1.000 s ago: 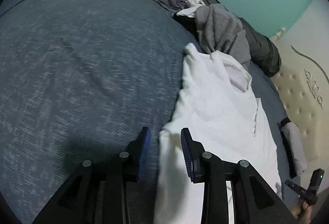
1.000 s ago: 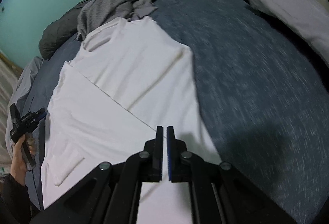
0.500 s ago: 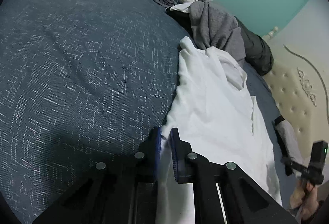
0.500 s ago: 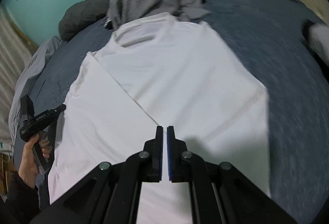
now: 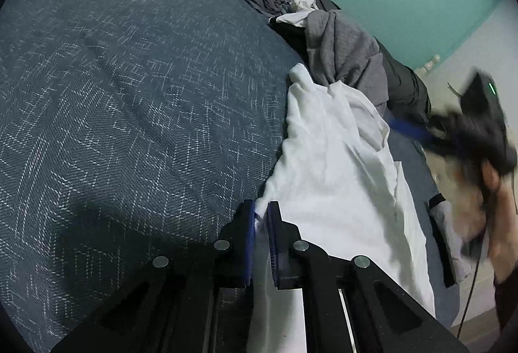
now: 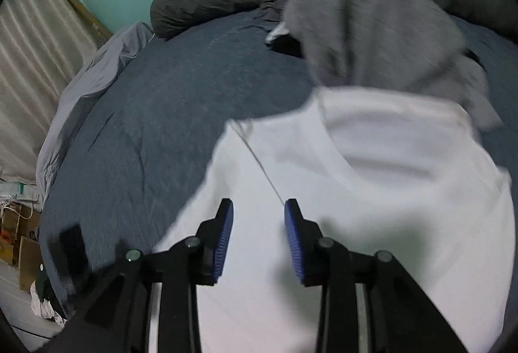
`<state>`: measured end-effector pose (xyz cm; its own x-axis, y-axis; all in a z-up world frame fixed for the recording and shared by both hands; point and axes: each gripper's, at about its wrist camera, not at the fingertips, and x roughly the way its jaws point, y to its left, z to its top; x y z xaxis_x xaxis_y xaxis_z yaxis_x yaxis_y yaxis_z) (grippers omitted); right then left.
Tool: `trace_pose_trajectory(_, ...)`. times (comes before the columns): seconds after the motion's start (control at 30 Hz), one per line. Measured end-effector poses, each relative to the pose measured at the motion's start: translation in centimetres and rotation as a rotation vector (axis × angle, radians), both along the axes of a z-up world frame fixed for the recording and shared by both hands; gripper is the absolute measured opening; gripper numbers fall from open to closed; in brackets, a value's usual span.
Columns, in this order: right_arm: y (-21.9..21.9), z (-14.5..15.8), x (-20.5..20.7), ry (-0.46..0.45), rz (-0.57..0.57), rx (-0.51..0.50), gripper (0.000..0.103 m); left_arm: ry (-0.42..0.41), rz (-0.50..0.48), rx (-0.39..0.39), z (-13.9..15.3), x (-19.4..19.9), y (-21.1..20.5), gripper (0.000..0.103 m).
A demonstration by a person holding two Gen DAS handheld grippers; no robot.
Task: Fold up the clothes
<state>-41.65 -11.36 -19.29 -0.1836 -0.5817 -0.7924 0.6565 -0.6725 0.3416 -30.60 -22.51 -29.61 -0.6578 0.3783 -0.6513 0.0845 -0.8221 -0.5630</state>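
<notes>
Blurring hides right gripper [image 5: 417, 129] above white garment [image 5: 333, 178].

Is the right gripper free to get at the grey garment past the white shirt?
Probably yes: the right gripper is opening, nothing between its jaws, and only the flat white shirt lies before the grey garment.

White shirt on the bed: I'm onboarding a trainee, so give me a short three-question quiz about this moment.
1. True or false: the left tool is shut on an edge of the white shirt.
2. What lies bunched just beyond the shirt's collar?
A. grey garment
B. red towel
C. striped socks
3. Is anything pinched between the right tool's pads?

Key:
1. True.
2. A, the grey garment.
3. No; its jaws are opening above the shirt.
</notes>
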Motion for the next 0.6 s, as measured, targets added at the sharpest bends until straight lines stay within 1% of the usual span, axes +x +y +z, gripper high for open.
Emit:
trace_pose_trajectory(0.1, -3.7, -0.7, -1.7, -0.031, 0.021, 0.015, 0.033, 0.000, 0.002, 0.006, 0.0, 0.0, -0.1, 0.008)
trace_pose_trajectory(0.2, -6.5, -1.5, -3.1, -0.042, 0.022, 0.050, 0.033, 0.000, -0.002, -0.008, 0.1, -0.1, 0.1, 0.009)
trace_pose_trajectory(0.33, -9.2, -2.5, -4.4, -0.043, 0.030, 0.087, 0.033, -0.002, 0.000, 0.004, 0.0, -0.1, -0.2, 0.009)
trace_pose_trajectory(0.47, -11.0, -3.4, -4.7, -0.031, 0.051, 0.145, 0.033, -0.003, -0.002, -0.003, 0.0, -0.1, -0.2, 0.009)
trace_pose_trajectory(0.53, -11.6, -3.9, -4.7, -0.033, 0.061, 0.163, 0.027, -0.004, -0.001, 0.000, 0.0, -0.2, -0.2, 0.009)
trace_pose_trajectory(0.57, -11.8, -4.1, -4.7, -0.032, 0.066, 0.166, 0.019, -0.004, -0.001, 0.002, 0.0, -0.2, -0.2, 0.009)
trace_pose_trajectory(0.6, -12.0, -4.3, -4.6, -0.029, 0.071, 0.169, 0.014, -0.004, 0.000, 0.002, 0.0, -0.2, -0.3, 0.009)
